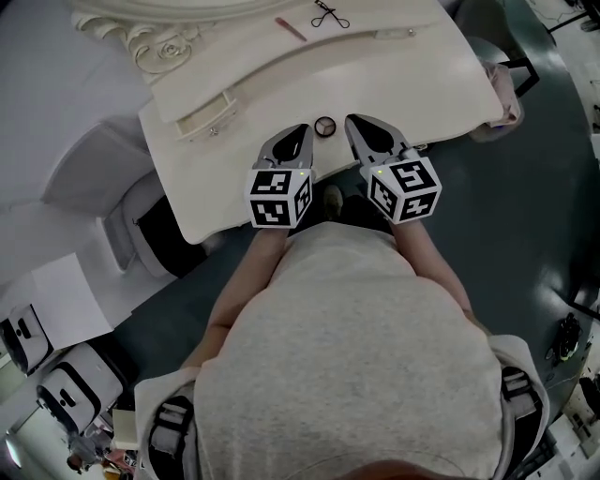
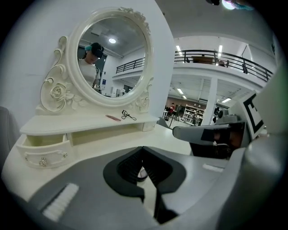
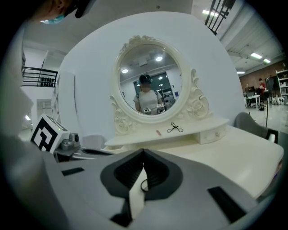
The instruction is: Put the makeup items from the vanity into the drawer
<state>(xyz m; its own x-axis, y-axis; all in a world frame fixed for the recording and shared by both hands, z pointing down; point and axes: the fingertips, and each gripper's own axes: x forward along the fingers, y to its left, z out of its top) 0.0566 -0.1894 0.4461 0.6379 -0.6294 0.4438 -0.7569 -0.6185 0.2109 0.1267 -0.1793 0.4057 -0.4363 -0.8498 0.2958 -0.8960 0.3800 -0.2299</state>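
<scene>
From above, the person stands at a cream desk with both tools held out side by side over its front edge. The left gripper and the right gripper both have their jaws pressed together with nothing in them. A small round pot sits on the desk right between the two sets of tips, just beside each, and neither holds it. Further back, on the raised shelf, lie a pink stick and an eyelash curler, well apart from the jaws. At the left end of that shelf a drawer stands pulled out.

Looking along the left gripper, its jaws meet at the tips and grip nothing. A sliver of the round pot shows through the slit beneath them, down on the desk. The open drawer is off to the left, and the pink stick and eyelash curler lie on the shelf under the oval mirror.

Looking along the right gripper, its jaws are likewise closed and empty. The dark rim of the round pot peeks through the gap low down. The pink stick and eyelash curler rest far ahead below the mirror.
</scene>
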